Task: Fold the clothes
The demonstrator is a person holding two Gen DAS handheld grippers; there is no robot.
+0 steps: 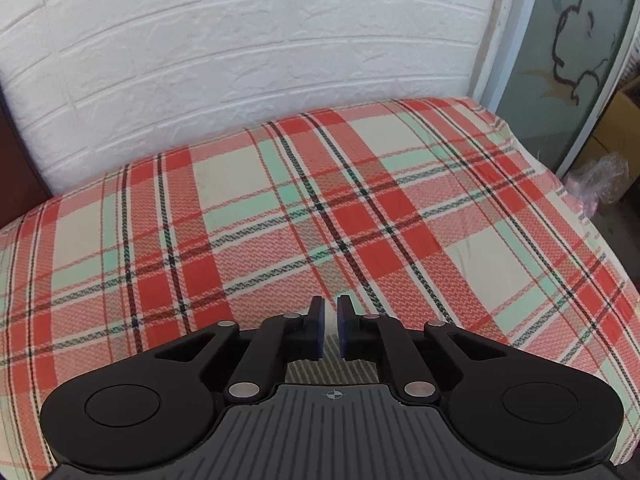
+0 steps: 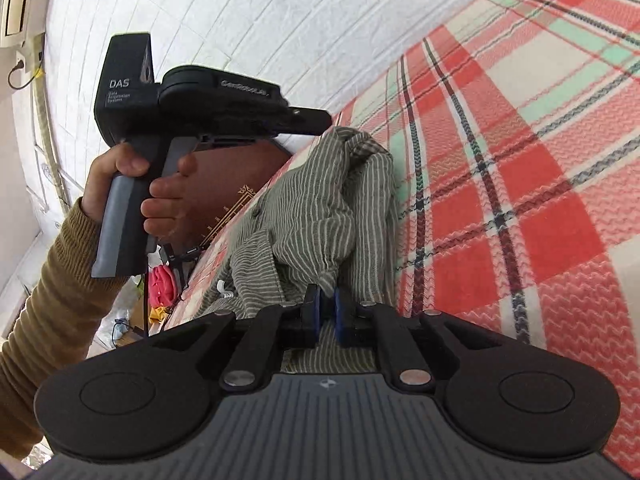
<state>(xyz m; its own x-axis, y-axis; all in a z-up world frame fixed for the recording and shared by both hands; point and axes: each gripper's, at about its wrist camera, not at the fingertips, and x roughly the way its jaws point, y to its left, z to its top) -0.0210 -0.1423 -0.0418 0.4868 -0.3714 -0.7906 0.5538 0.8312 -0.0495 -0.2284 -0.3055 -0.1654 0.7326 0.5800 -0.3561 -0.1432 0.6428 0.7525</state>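
Still bunched: striped shirt hanging between two tools over the bed

Currently holding a grey-green, white-striped, crumpled cotton shirt [image 2: 316, 208] in both tools above the red, cream and mint plaid bed cover [image 2: 520, 168]. Pinching cloth in the right tool [image 2: 327, 312], blue pads nearly together with striped fabric running between and under them. Clamping something pale in the left tool [image 1: 331, 326], jaws narrow, the same striped cloth showing just beneath its fingers; in the right wrist view, gripping the other end of the shirt up near the white brick-pattern wall [image 2: 240, 20], a hand [image 2: 136, 192] in a mustard knit sleeve [image 2: 52, 280] around its handle. Running the shirt's long axis straight away from the right tool toward the left one, along the bed's left edge. Sagging in folds between them, not spread flat, not folded.
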